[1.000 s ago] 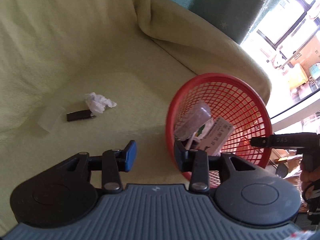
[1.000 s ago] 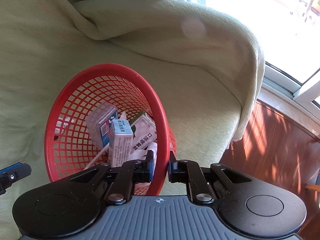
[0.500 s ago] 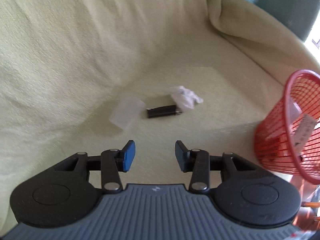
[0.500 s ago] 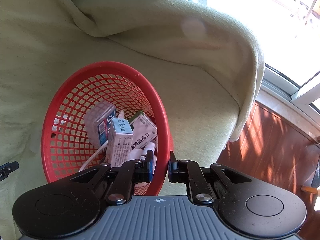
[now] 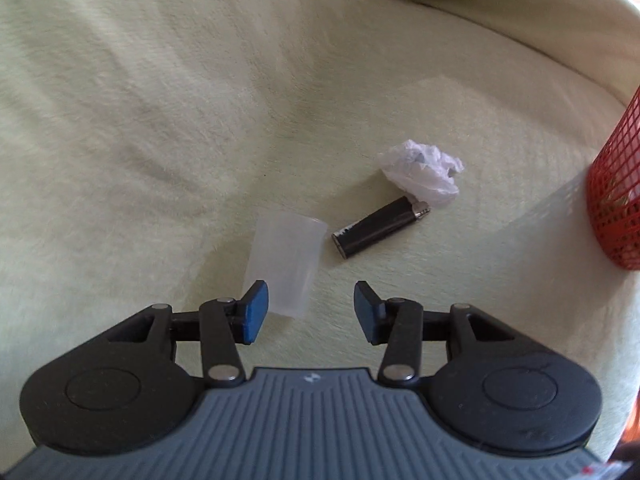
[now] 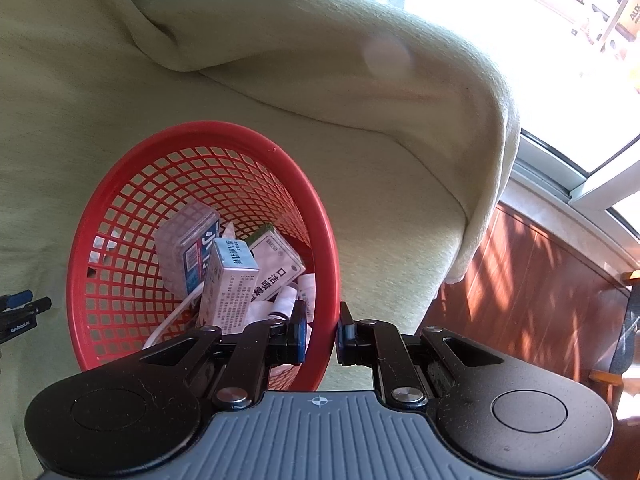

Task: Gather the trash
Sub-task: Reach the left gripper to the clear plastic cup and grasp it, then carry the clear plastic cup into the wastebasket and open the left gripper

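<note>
1. A translucent plastic cup [image 5: 285, 261] is seen lying on its side on the pale green blanket [image 5: 160, 120], its near end just ahead of the left finger pad of the left hand-held gripper [image 5: 307, 313], whose jaws are spread wide and hold nothing.
2. The cup is judged light, thin-walled and easily crushed or rolled; a gentle hold across its middle, or over the rim, would be advised.
3. Just to its right, a black lighter [image 5: 381, 221] is laid aslant; it is judged stiff, smooth and somewhat slippery, best taken across its narrow body.
4. At the lighter's metal end, touching or nearly so, a crumpled white tissue [image 5: 421, 171] is found; it is judged soft and nearly weightless, so it can be pinched anywhere.
5. Only an edge of the red mesh basket [image 5: 616, 200] is shown at the far right of the left wrist view.
6. In the right wrist view alone, the basket's inside is revealed: medicine boxes [image 6: 228, 276] and other scraps already collected.
7. There too, the right hand-held gripper [image 6: 322, 332] is shown clamped narrowly on the basket's rim, with a wooden floor [image 6: 540, 292] to the right.
</note>
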`<state>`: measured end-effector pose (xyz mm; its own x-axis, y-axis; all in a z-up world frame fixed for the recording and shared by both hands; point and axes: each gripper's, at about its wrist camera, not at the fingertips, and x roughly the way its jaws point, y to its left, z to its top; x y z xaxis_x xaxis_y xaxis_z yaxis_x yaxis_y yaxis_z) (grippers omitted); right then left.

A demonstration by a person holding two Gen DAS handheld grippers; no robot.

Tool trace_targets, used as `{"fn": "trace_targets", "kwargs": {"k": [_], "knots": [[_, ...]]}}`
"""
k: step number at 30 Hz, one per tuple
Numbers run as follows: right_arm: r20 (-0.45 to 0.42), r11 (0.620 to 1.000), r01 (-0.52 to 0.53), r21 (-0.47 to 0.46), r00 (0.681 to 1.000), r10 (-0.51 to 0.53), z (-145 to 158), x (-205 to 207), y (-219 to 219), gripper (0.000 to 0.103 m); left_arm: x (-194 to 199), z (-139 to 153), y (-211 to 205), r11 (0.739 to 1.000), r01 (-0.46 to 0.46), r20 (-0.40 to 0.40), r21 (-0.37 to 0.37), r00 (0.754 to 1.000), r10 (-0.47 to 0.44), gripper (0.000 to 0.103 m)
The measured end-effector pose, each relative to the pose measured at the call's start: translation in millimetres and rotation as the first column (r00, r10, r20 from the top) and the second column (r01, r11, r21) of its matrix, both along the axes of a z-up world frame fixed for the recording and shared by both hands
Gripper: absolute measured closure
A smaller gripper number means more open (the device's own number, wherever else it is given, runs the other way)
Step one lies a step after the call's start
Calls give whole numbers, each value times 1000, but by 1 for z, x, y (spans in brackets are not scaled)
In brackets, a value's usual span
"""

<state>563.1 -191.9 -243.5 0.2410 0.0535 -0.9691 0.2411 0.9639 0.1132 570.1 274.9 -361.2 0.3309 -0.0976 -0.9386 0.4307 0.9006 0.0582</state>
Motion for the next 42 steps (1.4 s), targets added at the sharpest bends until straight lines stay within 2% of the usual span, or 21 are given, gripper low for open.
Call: {"fn": "trace_targets", "kwargs": {"k": [8,15,18,20,25,34,38,42], "knots": [[-7,1000,12,-21,1000,-12,0,3,0,92,26,-21,0,1000,18,-25,19,1000,-17,55],[-13,999,17,-27,1000,-17,0,2,0,93,43,-43,-2,999,-15,-54,32,998,17,52],[-14,999,19,-28,1000,-20,-1,2,-1,93,45,-49,-2,999,-26,-81,23,996,28,52],[-13,999,21,-26,1000,-21,-1,2,-1,93,44,-52,-2,1000,-24,-113,7,993,25,58],[-8,1000,22,-15,1000,-23,-1,0,-4,93,31,-50,-3,999,-42,-127,-9,991,40,58],[0,1000,14,6,1000,-14,0,-4,-6,93,-28,-27,-10,986,-157,-164,-63,976,145,59],[8,1000,2,25,1000,-3,1,-7,-6,93,-47,2,-18,974,-197,-148,-117,973,179,59],[17,999,-15,40,1000,14,2,-12,-3,92,-61,44,-29,963,-213,-118,-168,974,195,59]]}}
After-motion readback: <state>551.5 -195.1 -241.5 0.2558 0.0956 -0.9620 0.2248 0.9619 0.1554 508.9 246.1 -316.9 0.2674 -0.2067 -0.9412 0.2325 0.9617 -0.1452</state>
